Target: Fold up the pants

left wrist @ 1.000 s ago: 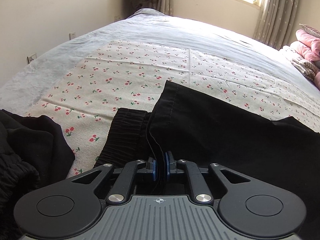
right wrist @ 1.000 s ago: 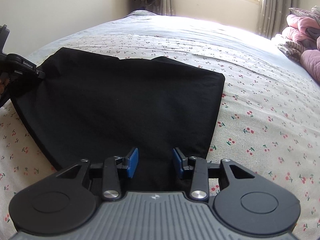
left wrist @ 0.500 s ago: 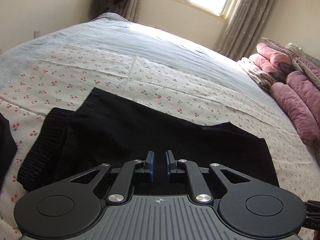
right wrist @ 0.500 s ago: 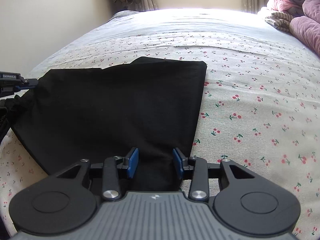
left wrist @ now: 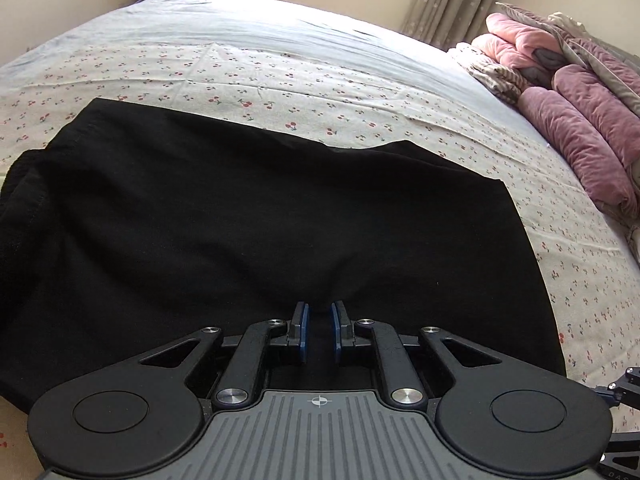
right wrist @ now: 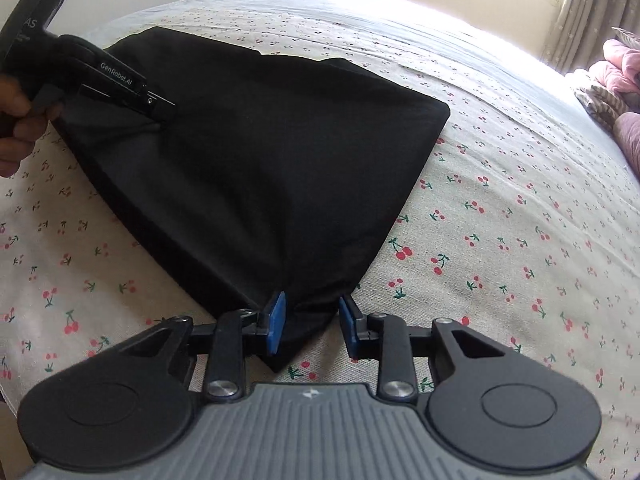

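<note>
The black pants (left wrist: 260, 220) lie folded flat on the cherry-print bed sheet (left wrist: 280, 76), with the ribbed waistband at the far left. My left gripper (left wrist: 319, 320) is slightly open and empty, low over the pants' near edge. In the right wrist view the pants (right wrist: 272, 152) spread away from me. My right gripper (right wrist: 311, 320) is open, its fingers either side of the near corner of the fabric. The left gripper (right wrist: 160, 108) shows there at upper left, its tip on the fabric.
A pile of pink and purple bedding (left wrist: 572, 92) sits at the right side of the bed. Curtains (left wrist: 452, 4) and a window are behind it. A grey sheet (left wrist: 240, 12) covers the far part of the bed.
My left gripper let go of the pants' edge, opened a little and swung right over the flat fabric. My right gripper stayed open and drew back to the near corner.
</note>
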Demonstrator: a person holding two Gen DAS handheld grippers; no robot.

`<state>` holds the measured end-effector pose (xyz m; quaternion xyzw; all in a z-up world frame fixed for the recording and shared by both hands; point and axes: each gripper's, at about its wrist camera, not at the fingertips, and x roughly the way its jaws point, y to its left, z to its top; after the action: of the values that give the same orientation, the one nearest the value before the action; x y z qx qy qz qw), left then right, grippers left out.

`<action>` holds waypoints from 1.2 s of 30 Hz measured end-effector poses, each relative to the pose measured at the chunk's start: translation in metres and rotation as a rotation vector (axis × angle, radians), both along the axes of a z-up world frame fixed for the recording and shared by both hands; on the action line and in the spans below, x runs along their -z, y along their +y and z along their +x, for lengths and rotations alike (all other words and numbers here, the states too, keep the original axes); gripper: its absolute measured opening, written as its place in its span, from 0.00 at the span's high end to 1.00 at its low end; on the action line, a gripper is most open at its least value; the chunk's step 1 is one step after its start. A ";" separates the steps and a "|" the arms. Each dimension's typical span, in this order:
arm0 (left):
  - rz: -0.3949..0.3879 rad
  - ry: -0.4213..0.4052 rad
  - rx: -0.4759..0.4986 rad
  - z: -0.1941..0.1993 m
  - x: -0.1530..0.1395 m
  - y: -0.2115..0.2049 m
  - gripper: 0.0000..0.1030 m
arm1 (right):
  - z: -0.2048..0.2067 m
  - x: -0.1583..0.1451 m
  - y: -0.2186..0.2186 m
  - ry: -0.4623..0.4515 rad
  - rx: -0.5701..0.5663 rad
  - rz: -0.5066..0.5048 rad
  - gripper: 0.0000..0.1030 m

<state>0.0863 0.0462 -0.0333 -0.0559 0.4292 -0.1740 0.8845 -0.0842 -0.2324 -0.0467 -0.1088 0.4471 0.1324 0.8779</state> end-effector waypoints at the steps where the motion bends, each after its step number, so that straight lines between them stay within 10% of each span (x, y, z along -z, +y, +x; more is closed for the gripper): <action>1: -0.007 -0.011 0.012 -0.003 -0.002 -0.001 0.88 | 0.000 -0.001 0.000 0.000 -0.005 -0.001 0.87; 7: -0.013 -0.046 0.115 -0.016 -0.006 -0.025 0.81 | 0.016 -0.027 -0.023 -0.155 0.079 0.130 0.87; 25: 0.003 0.013 0.111 -0.003 0.006 -0.025 0.81 | 0.241 0.013 -0.082 -0.093 0.283 0.317 0.91; 36: 0.038 0.008 0.081 -0.004 0.002 -0.026 0.81 | 0.131 -0.025 -0.039 0.035 0.177 0.305 0.84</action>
<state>0.0823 0.0207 -0.0352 -0.0224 0.4377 -0.2015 0.8759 0.0469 -0.2719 -0.0220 0.0679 0.4448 0.1230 0.8845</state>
